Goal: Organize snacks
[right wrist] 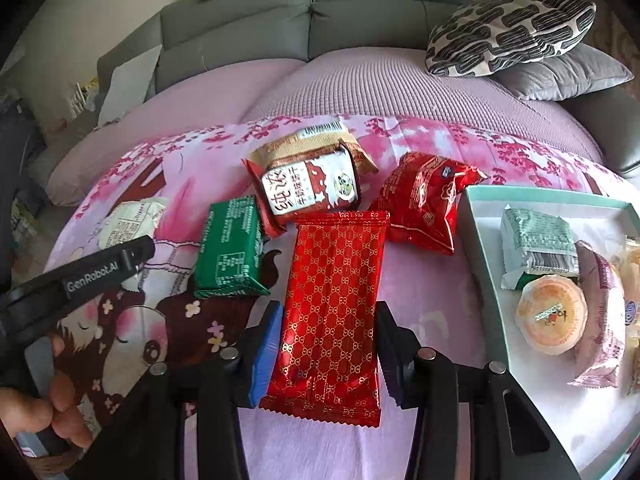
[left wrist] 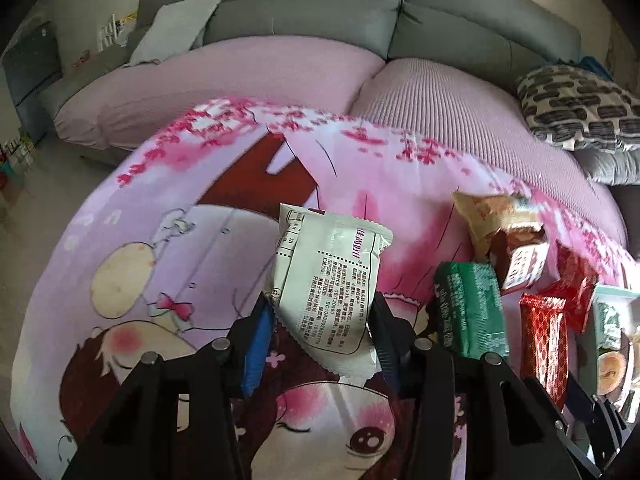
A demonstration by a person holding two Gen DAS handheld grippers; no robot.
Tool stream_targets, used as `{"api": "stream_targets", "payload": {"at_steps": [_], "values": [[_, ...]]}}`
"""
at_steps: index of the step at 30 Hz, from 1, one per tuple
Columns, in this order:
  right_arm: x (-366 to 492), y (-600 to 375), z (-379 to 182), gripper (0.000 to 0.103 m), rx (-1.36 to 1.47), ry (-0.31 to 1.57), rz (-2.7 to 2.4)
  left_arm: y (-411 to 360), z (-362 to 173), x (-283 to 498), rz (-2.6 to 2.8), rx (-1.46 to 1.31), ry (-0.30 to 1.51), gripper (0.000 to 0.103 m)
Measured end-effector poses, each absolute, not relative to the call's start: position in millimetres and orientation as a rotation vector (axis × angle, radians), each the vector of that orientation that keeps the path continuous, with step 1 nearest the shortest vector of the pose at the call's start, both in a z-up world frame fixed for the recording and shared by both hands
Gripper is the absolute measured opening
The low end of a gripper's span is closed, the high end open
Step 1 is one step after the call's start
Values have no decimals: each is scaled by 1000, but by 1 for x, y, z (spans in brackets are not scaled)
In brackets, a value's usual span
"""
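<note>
My left gripper (left wrist: 322, 312) is shut on a white snack packet (left wrist: 330, 280) and holds it above the pink cartoon cloth (left wrist: 160, 240). My right gripper (right wrist: 330, 320) straddles a flat red patterned packet (right wrist: 334, 304) lying on the cloth; its jaws stand beside the packet's edges. A green packet (right wrist: 232, 244), a brown-and-white packet (right wrist: 312, 184) on a tan one (right wrist: 316, 140), and a puffy red packet (right wrist: 428, 200) lie beyond. A teal-rimmed white tray (right wrist: 480, 216) at the right holds a green-white packet (right wrist: 536, 240), a round orange pastry (right wrist: 552, 312) and a pink packet (right wrist: 604, 320).
A grey sofa (right wrist: 360, 16) with pink seat covers stands behind the cloth. A patterned cushion (right wrist: 508, 28) and a grey one (right wrist: 568, 76) lie at the back right. The left gripper's body (right wrist: 80, 276) and the hand holding it are at the left of the right wrist view.
</note>
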State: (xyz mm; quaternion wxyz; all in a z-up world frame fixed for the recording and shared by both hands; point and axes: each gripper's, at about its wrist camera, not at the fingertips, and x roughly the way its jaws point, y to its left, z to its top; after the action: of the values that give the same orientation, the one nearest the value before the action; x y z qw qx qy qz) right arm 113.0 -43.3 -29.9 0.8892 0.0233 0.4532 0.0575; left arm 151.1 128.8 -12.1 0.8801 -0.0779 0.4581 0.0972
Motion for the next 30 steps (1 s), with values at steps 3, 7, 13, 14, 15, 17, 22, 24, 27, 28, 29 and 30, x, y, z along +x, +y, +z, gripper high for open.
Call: {"api": "stream_targets", "payload": {"at_steps": [3,7,13,14,15,17,22,24,27,28,29,30], "values": [[107,-45,-23,48,65,928,136,126,-2,144,196,-165,929,49],[97,-48,-13,48,70,908,147,121,7,131,185,-162,911,49],[82,-55,3,48,86,879,166,111,13,115,157,-152,898,49],[80,-56,6,48,88,874,166,109,16,113,155,-148,891,49],[80,-56,7,48,89,871,166,108,18,112,154,-146,885,49],[77,-61,13,48,93,859,164,107,24,109,151,-147,868,49],[74,-71,19,48,110,855,153,102,37,102,146,-137,832,49],[73,-76,19,48,121,855,151,98,41,101,139,-133,820,49],[72,-84,20,48,133,860,142,88,47,99,123,-122,810,49],[71,-86,21,48,135,858,140,84,48,99,116,-120,808,49],[70,-90,23,48,139,854,135,81,49,99,108,-117,806,49],[70,-93,24,48,142,850,132,76,50,100,96,-115,805,49]]}}
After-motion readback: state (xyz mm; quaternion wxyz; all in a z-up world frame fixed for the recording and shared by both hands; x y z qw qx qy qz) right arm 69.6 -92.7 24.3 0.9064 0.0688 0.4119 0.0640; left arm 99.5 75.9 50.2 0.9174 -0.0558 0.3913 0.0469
